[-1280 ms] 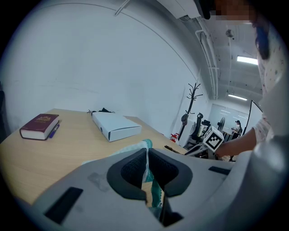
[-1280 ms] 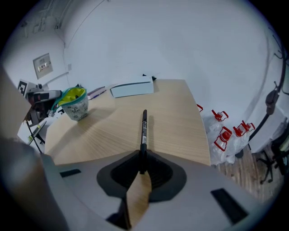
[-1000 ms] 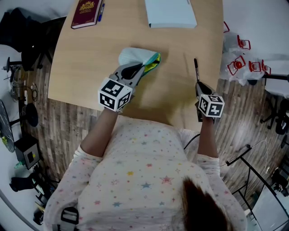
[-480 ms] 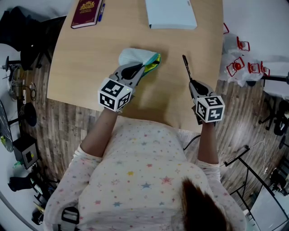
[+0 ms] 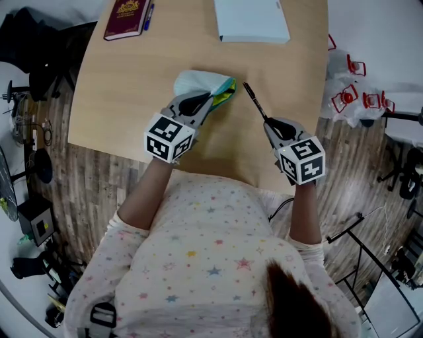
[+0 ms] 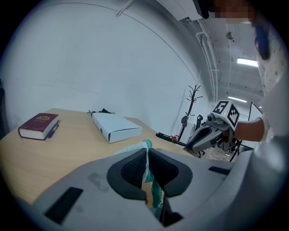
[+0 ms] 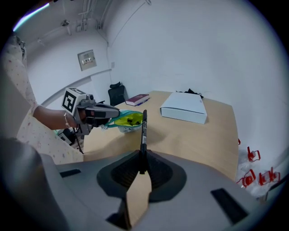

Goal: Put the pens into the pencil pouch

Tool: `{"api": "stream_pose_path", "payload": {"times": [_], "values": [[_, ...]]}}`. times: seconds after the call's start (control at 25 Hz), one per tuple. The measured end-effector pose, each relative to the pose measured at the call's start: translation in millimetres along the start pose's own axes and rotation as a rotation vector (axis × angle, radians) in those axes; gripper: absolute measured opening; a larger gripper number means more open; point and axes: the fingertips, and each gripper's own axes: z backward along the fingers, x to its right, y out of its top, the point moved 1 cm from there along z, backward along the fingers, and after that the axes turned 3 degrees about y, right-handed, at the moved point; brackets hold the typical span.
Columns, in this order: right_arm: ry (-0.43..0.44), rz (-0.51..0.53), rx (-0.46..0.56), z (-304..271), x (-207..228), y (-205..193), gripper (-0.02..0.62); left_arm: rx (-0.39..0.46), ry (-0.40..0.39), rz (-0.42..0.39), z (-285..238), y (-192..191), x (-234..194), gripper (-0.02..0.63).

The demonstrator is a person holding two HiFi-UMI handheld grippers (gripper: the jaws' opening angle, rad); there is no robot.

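Left gripper [image 5: 211, 99]: fingers [image 6: 131, 169] clamped shut on the pouch [image 5: 195, 82] rim, so it's pinching one side of the mouth and propping it open.

Right gripper [image 5: 268, 122]: fingers [image 7: 158, 173] closed on the back end of a black pen [image 5: 253, 99]. Most of the pen sticks out in front, angled toward the pouch.

Pouch: on the table [image 5: 132, 79], mouth turned toward the right gripper, yellow-green lining showing. Something dark is inside, can't tell what.

Pen: up in the air, tip near the pouch mouth but not in yet.

Step (my guess): lining up to slide it in.

Worry 1: that grip is right at the tail end, so if the tip snags the fabric the pen could swivel between the fingers or slip out.

Worry 2: only one side of the mouth is held and the rest looks floppy. Come in a bit low or off to the side and the pen pokes the outside and just shoves the pouch along.

Worry 3: letting go before it's well inside means it drops on the table and rolls, and the right edge isn't far off.

Other stuff: book [image 5: 127, 18] with a blue pen [image 5: 147, 16] beside it and a white box [image 5: 251, 20] at the far end, all well apart from this.
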Motion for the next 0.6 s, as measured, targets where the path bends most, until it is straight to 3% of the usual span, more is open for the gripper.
{"api": "stream_pose_path", "payload": {"times": [0.6], "values": [[0.026, 0.156, -0.198, -16.4, -26.7, -7.2, 0.048, 0.001, -0.022, 0.013, 0.9, -2.9, 2.4, 0.025]]}}
